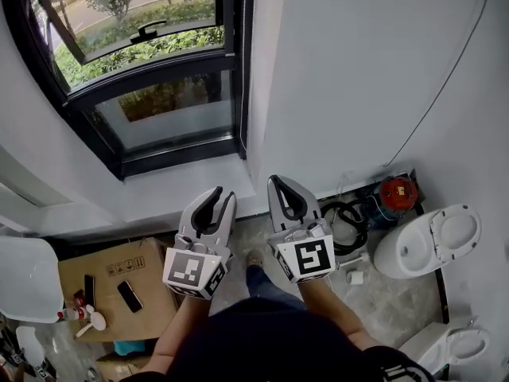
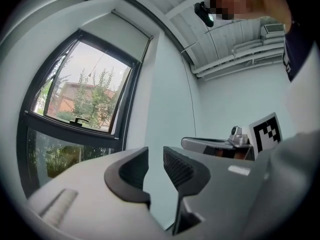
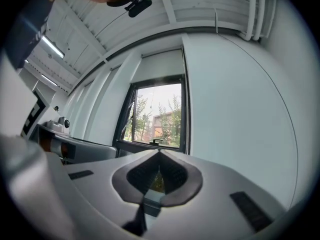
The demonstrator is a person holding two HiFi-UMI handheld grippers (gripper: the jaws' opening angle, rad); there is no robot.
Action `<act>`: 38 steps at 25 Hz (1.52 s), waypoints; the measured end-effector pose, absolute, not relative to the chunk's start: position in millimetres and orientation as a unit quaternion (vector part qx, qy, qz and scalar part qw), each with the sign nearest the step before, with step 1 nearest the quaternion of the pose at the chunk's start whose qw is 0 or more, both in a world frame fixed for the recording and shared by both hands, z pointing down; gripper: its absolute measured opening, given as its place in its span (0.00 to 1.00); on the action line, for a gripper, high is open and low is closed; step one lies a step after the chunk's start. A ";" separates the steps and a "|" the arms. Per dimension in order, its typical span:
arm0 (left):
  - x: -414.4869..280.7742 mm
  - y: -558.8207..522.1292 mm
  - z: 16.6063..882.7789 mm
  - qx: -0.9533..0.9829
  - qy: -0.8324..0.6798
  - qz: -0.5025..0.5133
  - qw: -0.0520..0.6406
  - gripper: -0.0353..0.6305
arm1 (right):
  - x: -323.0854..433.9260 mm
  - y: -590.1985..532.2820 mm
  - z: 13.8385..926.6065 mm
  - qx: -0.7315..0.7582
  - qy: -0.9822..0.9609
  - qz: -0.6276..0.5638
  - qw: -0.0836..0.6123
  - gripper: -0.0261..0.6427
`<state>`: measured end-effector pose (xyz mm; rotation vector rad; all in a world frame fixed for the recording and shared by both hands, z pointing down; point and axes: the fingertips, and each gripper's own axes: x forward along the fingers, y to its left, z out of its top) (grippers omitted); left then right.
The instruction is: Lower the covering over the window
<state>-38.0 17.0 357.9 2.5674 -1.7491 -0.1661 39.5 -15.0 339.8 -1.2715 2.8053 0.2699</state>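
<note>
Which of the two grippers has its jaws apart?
The left gripper: a clear gap shows between its jaws, with nothing in it. The right gripper has its jaws closed, meeting at the tips.

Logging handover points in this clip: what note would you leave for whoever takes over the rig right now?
Left gripper: jaws apart, nothing between them.
Right gripper: jaws shut, empty.
Both are held side by side in front of the window, touching nothing.
The blind covers only the top of the window; the glass below it is bare.
Done: nothing on the blind.
Left: find the blind's pull, which I cannot make out in these views, grip it and bring the blind down over the glass.
</note>
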 end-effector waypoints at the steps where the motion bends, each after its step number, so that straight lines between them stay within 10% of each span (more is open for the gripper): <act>1: -39.5 3.4 353.4 0.825 -0.562 -0.057 0.013 0.17 | 36.7 -28.6 334.8 -0.409 0.908 0.092 0.027 0.06; 38: -96.3 -275.7 328.3 0.859 -0.510 -0.048 -0.009 0.17 | -28.7 -238.8 304.4 -0.449 0.882 0.140 -0.003 0.06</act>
